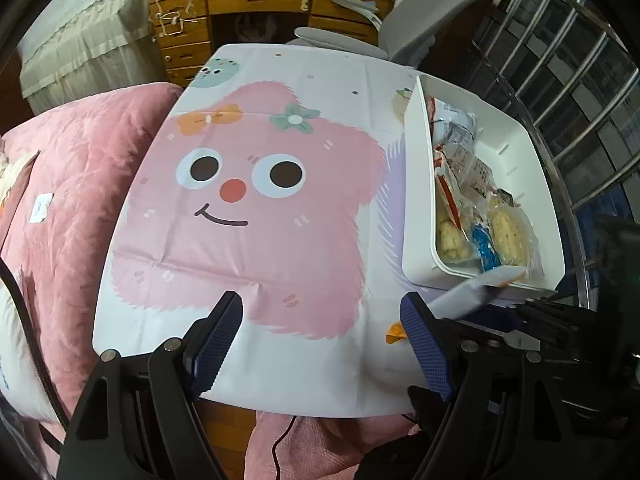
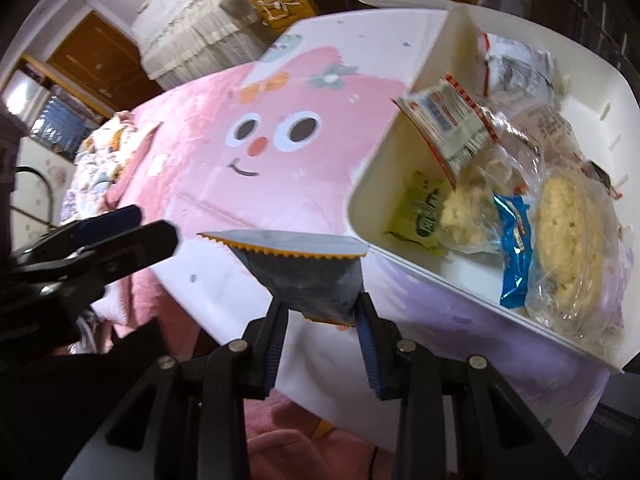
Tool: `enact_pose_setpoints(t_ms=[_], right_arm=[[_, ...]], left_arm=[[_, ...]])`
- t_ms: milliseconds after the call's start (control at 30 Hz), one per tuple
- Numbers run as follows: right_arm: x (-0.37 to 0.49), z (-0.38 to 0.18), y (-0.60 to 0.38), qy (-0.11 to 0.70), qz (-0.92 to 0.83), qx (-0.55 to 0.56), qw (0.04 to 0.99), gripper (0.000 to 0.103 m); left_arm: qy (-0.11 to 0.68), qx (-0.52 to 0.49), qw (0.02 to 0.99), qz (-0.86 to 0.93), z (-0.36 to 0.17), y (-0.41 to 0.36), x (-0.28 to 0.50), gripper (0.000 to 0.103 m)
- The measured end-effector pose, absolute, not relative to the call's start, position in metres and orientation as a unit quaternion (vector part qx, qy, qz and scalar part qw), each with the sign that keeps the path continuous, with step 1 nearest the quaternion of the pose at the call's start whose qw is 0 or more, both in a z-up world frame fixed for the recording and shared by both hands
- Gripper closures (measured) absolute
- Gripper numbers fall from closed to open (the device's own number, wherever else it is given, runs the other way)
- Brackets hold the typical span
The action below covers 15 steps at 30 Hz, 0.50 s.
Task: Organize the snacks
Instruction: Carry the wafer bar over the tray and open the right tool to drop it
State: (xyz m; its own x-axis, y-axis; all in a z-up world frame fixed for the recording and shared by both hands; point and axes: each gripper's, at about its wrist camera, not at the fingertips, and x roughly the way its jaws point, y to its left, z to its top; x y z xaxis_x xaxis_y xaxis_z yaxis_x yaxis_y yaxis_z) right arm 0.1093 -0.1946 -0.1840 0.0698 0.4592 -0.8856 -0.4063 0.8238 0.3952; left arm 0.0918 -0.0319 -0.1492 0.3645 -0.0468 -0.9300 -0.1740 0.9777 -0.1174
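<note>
Right wrist view: a silver snack packet (image 2: 298, 272) is pinched by the right gripper (image 2: 322, 320) beside the white bin (image 2: 372, 184). Left gripper (image 1: 320, 340) fingers are spread over the cartoon tablecloth (image 1: 256, 240), nothing held.

Both wrist views angled steeply down, close over the cartoon tablecloth (image 1: 256, 208), sharing the white bin (image 2: 400, 152).

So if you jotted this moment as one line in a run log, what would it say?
right gripper: pinching grey snack packet, off the table | left gripper: open, empty | white bin: several snacks inside | packet not in yet
</note>
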Motion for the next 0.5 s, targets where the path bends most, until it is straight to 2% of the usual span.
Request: enact_pose_setpoints(t_ms=[500], right_arm=[[0.120, -0.118, -0.251, 0.503, 0.344, 0.111, 0.785, 0.068]], left_arm=[[0.540, -0.112, 0.832, 0.060, -0.141, -0.047, 0.081, 0.023]])
